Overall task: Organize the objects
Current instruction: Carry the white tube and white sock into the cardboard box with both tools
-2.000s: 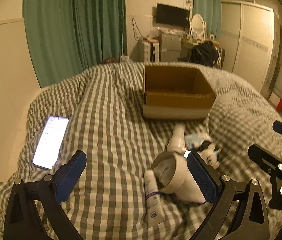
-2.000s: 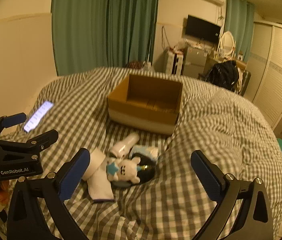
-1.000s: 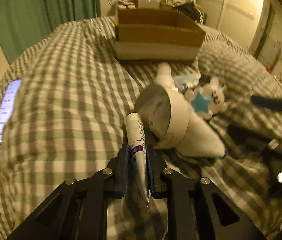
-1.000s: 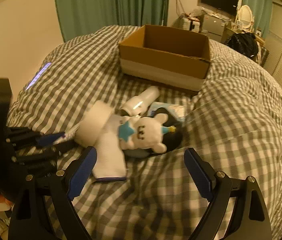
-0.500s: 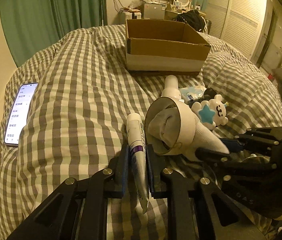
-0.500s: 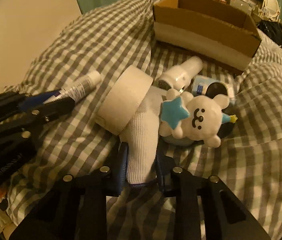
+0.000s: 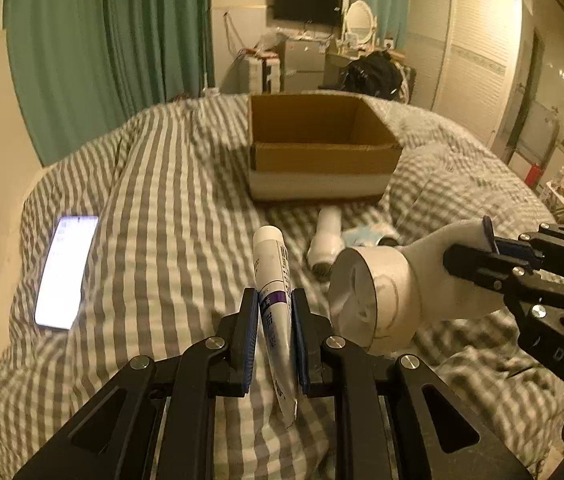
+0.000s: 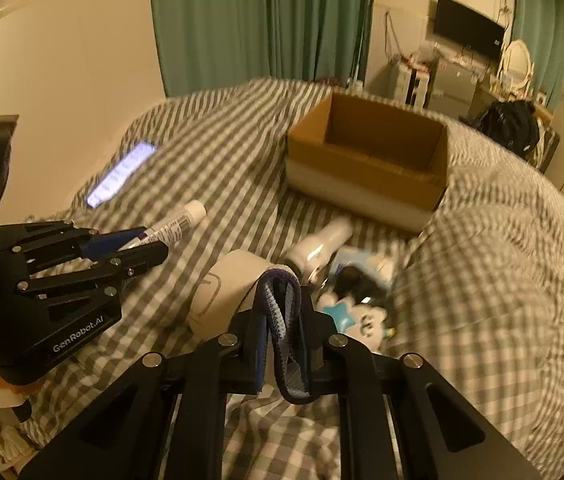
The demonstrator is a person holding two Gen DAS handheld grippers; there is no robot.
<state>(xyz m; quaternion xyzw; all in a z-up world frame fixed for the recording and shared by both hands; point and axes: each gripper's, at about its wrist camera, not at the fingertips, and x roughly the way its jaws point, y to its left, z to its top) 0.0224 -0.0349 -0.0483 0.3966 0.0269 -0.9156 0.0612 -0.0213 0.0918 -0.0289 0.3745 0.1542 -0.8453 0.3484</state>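
My left gripper [image 7: 275,312] is shut on a white tube with a purple band [image 7: 272,276] and holds it lifted above the checked bed; it also shows in the right wrist view [image 8: 174,226]. My right gripper [image 8: 280,320] is shut on the blue-edged cuff of a white sock [image 8: 282,312], with a white tape roll [image 7: 370,296] hanging around the sock. An open cardboard box [image 7: 318,148] stands ahead on the bed. A white bottle [image 7: 326,236], a blue packet [image 7: 366,236] and a plush toy with a blue star [image 8: 358,316] lie on the blanket before the box.
A lit phone [image 7: 66,268] lies on the bed at the left, near the wall. Green curtains [image 7: 102,48] hang behind. A raised fold of duvet [image 8: 502,240] lies right of the box. Furniture and a TV stand beyond the bed.
Both grippers have lifted their loads off the blanket and tilted up toward the box. The sock and tape roll now hang from the right gripper, clear of the plush toy.
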